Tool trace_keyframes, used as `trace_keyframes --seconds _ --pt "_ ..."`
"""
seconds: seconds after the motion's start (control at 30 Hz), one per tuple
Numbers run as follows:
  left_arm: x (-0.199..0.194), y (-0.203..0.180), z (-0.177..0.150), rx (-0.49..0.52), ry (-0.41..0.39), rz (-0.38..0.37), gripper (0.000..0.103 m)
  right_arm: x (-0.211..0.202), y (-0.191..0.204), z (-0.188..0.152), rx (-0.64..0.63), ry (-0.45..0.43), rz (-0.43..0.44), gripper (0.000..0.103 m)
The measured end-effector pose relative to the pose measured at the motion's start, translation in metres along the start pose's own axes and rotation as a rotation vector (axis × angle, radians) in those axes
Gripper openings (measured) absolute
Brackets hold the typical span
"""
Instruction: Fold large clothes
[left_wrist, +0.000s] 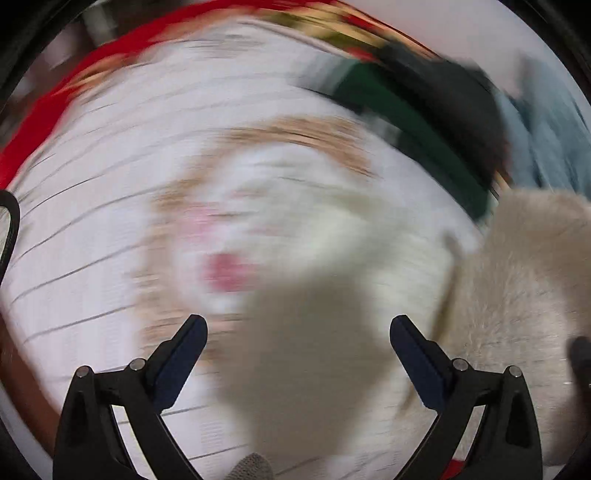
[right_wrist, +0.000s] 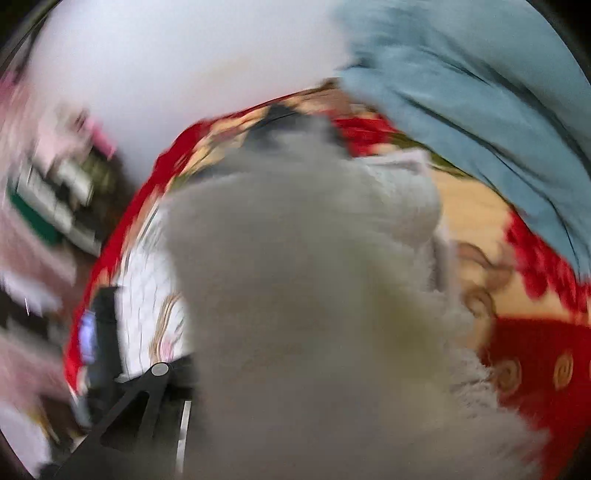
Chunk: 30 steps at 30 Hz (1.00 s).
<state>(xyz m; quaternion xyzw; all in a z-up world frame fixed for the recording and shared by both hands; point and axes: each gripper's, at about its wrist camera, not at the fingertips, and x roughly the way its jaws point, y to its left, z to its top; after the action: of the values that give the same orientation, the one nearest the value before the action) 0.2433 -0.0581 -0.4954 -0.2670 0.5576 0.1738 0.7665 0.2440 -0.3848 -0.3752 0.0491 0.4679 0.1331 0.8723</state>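
- Left wrist view: the left gripper (left_wrist: 298, 338) has its jaws spread wide with nothing between the fingers (left_wrist: 188, 341); below it lies a white striped sheet (left_wrist: 92, 229) with a blurred tan and pink print.
- To the right of this gripper hangs a cream fluffy garment (left_wrist: 517, 295), near its right finger but not gripped by it.
- Right wrist view: the same fluffy garment (right_wrist: 314, 295) fills the space straight ahead of the right gripper and hides its fingers; the jaws seem closed on a bunch of it, judging by how the cloth hangs from that spot.
- Beyond the garment lie a red patterned blanket (right_wrist: 535, 350) and blue cloth (right_wrist: 480, 92).
- Step, as I judge it: lifting the garment up to shake or spread it before a fold.
- Next move calls for the left gripper to catch a free edge or corner beside it, so the piece can be laid flat.
- Containers: none can be made out; heavy blur hides the shelves at the far left.
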Motion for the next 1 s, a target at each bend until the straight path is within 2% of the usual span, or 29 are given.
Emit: trace_keyframes --seconds 0.03,0.13,0.27,0.37,0.47,0.53,0.6,0.67,0.73,0.8,0.87,0.93,1.0 --pt "-0.014 0.029 -0.002 -0.046 -0.024 0.047 0.101 0.010 0.022 -0.004 -0.054 0.017 0.013 0.027" --pt "-0.044 0.080 -0.015 -0.116 -0.079 0.160 0.101 0.052 0.090 -0.032 -0.213 0.096 0.053 0.027" --pt "-0.063 0.141 -0.027 -0.177 -0.121 0.292 0.101 0.094 0.140 -0.085 -0.324 0.192 0.069 0.028" --pt "-0.068 0.165 -0.022 -0.226 -0.131 0.305 0.101 0.119 0.155 -0.120 -0.383 0.241 0.058 0.028" --pt "-0.076 0.169 -0.020 -0.240 -0.146 0.309 0.101 0.124 0.155 -0.142 -0.416 0.230 0.053 0.028" --pt "-0.078 0.165 -0.016 -0.233 -0.160 0.298 0.101 0.128 0.151 -0.145 -0.433 0.214 0.058 0.028" --pt "-0.080 0.162 -0.009 -0.216 -0.167 0.292 0.101 0.128 0.155 -0.152 -0.503 0.202 0.064 0.030" --pt "-0.085 0.157 -0.001 -0.214 -0.171 0.246 0.101 0.117 0.154 -0.149 -0.507 0.196 0.128 0.051" --pt "-0.088 0.152 0.008 -0.211 -0.154 0.179 0.101 0.099 0.148 -0.137 -0.473 0.244 0.262 0.069" --pt "-0.090 0.143 0.013 -0.191 -0.146 0.125 0.101 0.087 0.135 -0.127 -0.434 0.321 0.364 0.071" --pt "-0.087 0.127 0.017 -0.128 -0.135 0.087 0.101 0.074 0.112 -0.116 -0.357 0.399 0.465 0.071" --pt "-0.076 0.115 0.016 -0.090 -0.103 0.055 0.101 0.065 0.085 -0.107 -0.256 0.441 0.518 0.071" --pt "-0.057 0.104 0.012 -0.073 -0.036 -0.016 0.101 0.057 0.051 -0.097 -0.131 0.462 0.540 0.071"
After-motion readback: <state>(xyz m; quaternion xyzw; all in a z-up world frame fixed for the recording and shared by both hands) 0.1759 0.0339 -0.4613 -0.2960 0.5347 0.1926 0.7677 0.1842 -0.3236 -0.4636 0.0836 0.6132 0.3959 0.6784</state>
